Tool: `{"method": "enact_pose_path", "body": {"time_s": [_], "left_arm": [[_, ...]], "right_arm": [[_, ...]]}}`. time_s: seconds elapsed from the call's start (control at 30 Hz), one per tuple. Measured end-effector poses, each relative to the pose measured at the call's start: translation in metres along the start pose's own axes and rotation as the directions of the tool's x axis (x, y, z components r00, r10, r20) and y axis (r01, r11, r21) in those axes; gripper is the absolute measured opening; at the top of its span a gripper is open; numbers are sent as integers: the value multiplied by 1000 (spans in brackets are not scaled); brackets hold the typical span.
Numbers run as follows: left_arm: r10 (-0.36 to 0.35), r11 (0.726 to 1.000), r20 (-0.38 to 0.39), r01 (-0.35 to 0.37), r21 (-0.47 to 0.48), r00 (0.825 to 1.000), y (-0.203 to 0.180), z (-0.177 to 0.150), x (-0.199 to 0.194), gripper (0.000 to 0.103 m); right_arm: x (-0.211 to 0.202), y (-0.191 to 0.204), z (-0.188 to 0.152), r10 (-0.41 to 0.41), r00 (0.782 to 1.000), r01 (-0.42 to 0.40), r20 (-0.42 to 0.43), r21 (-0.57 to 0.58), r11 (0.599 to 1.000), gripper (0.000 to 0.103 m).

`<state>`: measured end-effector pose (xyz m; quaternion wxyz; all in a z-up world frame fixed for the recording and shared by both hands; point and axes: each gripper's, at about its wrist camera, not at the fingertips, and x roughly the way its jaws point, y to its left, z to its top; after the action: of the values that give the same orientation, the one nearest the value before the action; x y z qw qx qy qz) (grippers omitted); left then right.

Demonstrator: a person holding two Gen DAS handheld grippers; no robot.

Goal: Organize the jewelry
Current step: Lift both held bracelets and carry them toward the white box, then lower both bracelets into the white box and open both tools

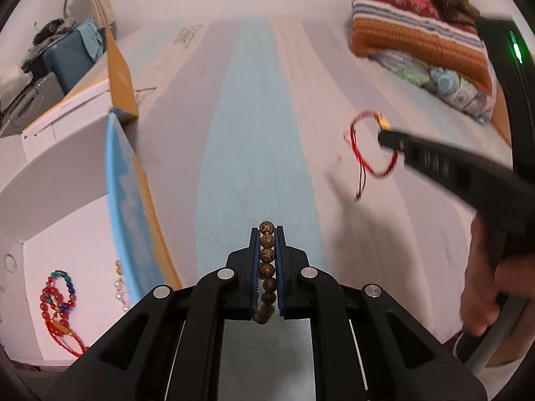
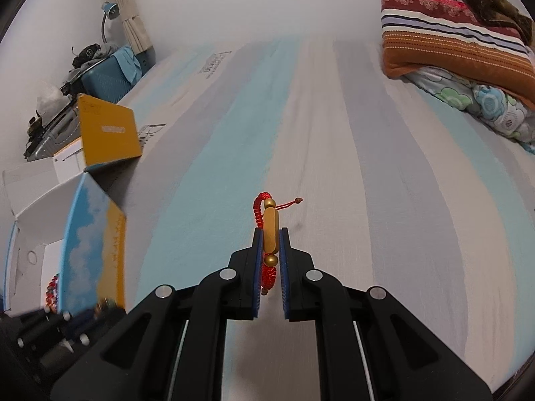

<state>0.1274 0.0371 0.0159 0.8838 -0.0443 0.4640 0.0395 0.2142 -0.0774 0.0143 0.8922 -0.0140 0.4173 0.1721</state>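
Left wrist view: beneath my fingers spreads the striped bedsheet [image 1: 257, 117], a flat woven cloth in pale blue, grey and cream bands. Far ahead and right of the fingers sits a folded blanket [image 1: 411, 30], knitted, with orange, red and white stripes. Left of the fingers stands an open white cardboard box [image 1: 63, 207], its flap printed in sky blue and yellow. On its floor, left of the fingers, lies a tangle of round glassy beaded bracelets [image 1: 60, 304] in red, blue and green; pearly beads show just beside the flap.

My left gripper [image 1: 267, 234] is clamped on a wooden bead bracelet [image 1: 267, 254], round brown beads with dark grain rings, strung in a line between the blue-padded fingers, one bead past the tips. Ahead and to the right, my right gripper [image 1: 388, 135], blurred, carries a thin red cord bracelet [image 1: 371, 147] hanging as a loop clear of the sheet.

Right wrist view: my right gripper [image 2: 271, 234] is closed on the red cord bracelet [image 2: 269, 234], pinching its smooth gold bar between two gold balls, braided red cord curling above and below. My left gripper [image 2: 67, 330] shows blurred at lower left, beside the box [image 2: 36, 193].
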Motion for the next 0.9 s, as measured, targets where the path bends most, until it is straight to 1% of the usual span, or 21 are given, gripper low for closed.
{"method": "enact_pose_path", "body": {"time_s": [0.1, 0.33, 0.5, 0.7, 0.9], "left_arm": [[-6, 1000, 10, 7, -13, 1000, 10, 2, -11, 7], [6, 999, 68, -2, -52, 998, 39, 4, -62, 7], [27, 997, 105, -19, -74, 994, 61, 6, -90, 8], [81, 991, 127, -67, -116, 989, 101, 3, -112, 8], [145, 977, 124, -123, -174, 982, 156, -7, -129, 8]], "right_arm": [[-16, 6, -4, 12, 1000, -12, 3, -1, 1000, 8], [-63, 31, 0, 25, 998, -24, 49, -22, 999, 8], [-88, 63, 4, 36, 996, -32, 76, -55, 998, 8], [-96, 109, 6, 72, 994, -64, 78, -107, 992, 8], [-95, 164, 5, 128, 989, -114, 74, -166, 979, 8]]}}
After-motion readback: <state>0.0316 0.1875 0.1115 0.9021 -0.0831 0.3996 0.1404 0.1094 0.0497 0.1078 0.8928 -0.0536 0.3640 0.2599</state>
